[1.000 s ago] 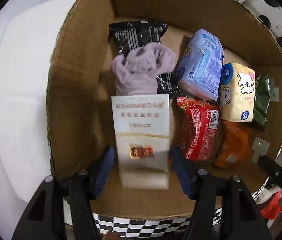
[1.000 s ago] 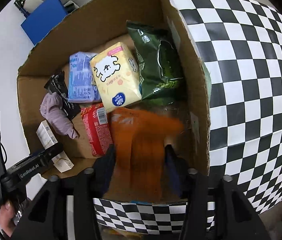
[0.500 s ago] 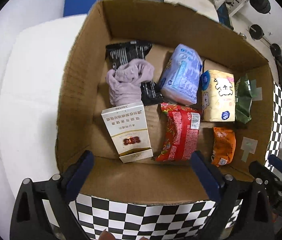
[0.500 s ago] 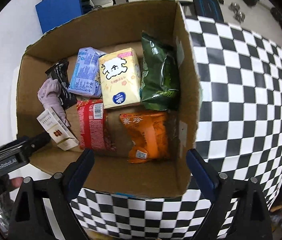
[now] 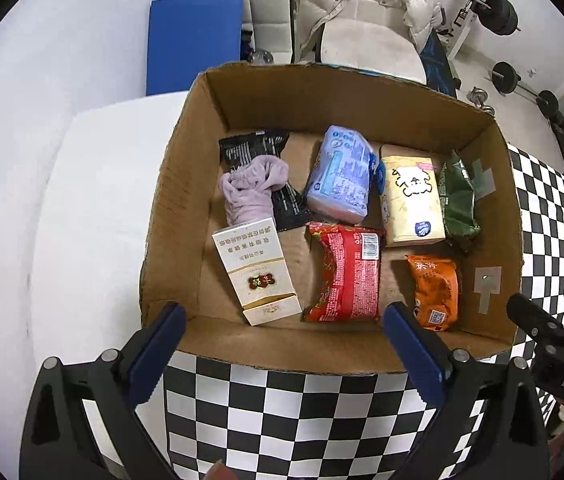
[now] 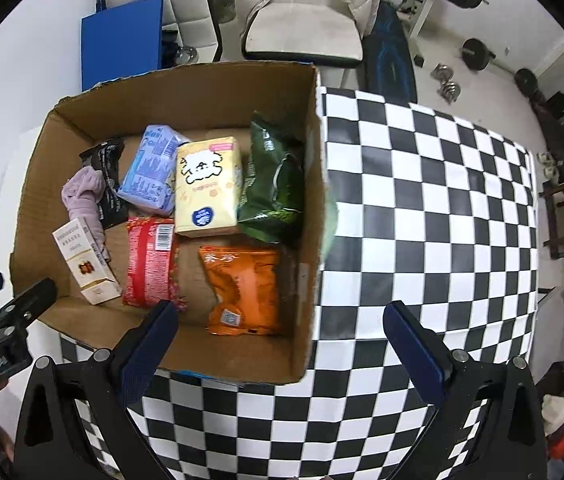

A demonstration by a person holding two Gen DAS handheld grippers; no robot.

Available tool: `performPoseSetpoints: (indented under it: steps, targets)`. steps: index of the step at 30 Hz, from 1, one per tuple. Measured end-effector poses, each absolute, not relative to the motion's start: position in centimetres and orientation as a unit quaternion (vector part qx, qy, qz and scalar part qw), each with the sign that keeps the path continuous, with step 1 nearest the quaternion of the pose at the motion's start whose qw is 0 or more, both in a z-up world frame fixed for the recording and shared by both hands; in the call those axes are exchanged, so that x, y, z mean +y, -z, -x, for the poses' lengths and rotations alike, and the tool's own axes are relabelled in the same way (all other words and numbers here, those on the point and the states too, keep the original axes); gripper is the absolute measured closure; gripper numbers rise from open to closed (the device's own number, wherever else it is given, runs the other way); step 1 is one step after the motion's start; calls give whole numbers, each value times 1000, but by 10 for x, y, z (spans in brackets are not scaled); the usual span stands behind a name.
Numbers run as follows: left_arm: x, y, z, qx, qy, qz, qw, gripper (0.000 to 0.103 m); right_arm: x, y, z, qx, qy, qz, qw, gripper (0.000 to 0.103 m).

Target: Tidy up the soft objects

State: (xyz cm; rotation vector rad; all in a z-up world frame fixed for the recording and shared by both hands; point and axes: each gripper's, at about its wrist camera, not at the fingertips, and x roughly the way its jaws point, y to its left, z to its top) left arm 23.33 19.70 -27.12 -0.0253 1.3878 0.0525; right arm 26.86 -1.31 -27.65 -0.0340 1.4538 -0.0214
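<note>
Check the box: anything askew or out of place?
Mostly tidy. The lavender cloth lies crumpled over the black packet, and the white carton sits skewed, propped on the cloth's end. Nothing spilled.

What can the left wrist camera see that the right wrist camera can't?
Only the left wrist view shows the wide white surface left of the box, and the tape patches on the box's right inner wall. Only the right wrist view shows the big spread of checkered cloth to the box's right. Both show the cardboard box with the same goods inside: purple cloth, white carton, red packet, orange packet, yellow tissue pack and green bag.
</note>
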Motion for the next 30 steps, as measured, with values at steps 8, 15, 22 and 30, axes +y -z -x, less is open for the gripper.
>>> performPoseSetpoints:
  steps: [8,15,22,30]
  targets:
    - [190,257,-228,633,-22,16,774,1,-20,277,-258,666,12,-1,746,0]
    - [184,183,-201,581,-15,25,813,1,-30,214,-231,624,-9,-31,781,0]
    - [174,99,-152,526,-9,22,850,1,-42,113,-176,557,-5,-25,830,0]
    - [159,54,-110,511,6,9,859,1,-56,32,-125,511,18,-15,859,0]
